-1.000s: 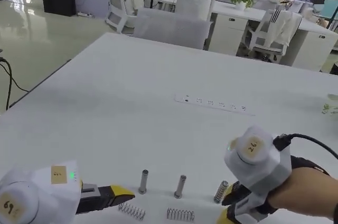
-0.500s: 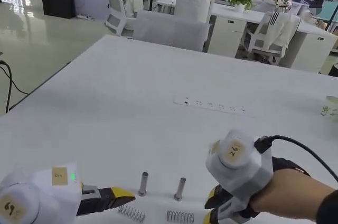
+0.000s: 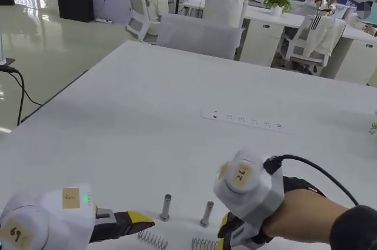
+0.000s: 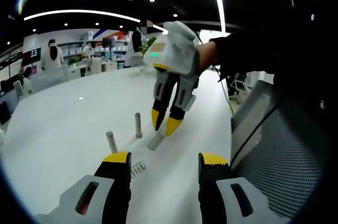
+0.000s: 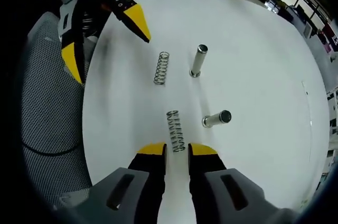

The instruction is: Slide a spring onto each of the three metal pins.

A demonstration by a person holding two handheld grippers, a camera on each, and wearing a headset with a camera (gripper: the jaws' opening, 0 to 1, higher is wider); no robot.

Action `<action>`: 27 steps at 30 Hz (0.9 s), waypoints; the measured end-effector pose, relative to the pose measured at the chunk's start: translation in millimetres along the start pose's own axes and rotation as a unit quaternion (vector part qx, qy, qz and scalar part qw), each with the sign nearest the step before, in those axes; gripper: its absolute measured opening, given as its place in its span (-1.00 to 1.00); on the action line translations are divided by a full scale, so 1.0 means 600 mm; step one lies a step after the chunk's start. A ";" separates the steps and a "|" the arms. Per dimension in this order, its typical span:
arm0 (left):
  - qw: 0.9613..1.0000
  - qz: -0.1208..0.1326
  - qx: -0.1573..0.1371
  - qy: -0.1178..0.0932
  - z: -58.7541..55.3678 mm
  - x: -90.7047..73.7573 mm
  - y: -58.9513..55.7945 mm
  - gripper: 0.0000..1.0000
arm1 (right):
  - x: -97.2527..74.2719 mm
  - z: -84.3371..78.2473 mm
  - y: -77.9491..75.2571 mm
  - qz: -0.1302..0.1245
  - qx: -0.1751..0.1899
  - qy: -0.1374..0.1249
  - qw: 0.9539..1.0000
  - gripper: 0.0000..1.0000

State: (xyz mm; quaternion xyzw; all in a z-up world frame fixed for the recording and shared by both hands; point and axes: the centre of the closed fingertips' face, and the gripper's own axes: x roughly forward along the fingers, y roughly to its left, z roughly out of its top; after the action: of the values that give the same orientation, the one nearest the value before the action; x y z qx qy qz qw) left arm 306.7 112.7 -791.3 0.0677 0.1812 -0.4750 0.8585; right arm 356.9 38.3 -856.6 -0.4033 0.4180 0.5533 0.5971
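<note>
Head view: at 6 o'clock, the right gripper's (image 3: 224, 242) casing covers most of its fingers (image 3: 223, 229), and the bottom edge cuts off a spring (image 3: 203, 243) beside them. At 7 o'clock, the left gripper's (image 3: 142, 224) casing runs off frame.

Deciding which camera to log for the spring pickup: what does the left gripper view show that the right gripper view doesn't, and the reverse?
Left gripper view: the right gripper from outside, open tips just above a lying spring. Right gripper view: the left gripper, jaws open, near the second spring. Shared: both springs and two bare pins on the white table.
</note>
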 end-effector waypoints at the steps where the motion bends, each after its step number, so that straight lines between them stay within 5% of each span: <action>1: 1.000 0.000 0.000 0.000 0.000 0.000 0.000 -0.10 | 0.002 -0.001 -0.001 0.001 0.000 0.001 1.000 -0.73; 27: 1.000 0.005 -0.003 -0.006 0.001 0.001 0.000 -0.14 | 0.016 -0.006 0.000 0.007 -0.031 0.027 0.999 -0.85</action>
State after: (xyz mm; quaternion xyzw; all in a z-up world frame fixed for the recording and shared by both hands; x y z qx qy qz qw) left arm 307.0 112.0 -791.0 0.0628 0.1772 -0.4704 0.8622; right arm 357.0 38.2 -866.8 -0.4335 0.4193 0.5594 0.5686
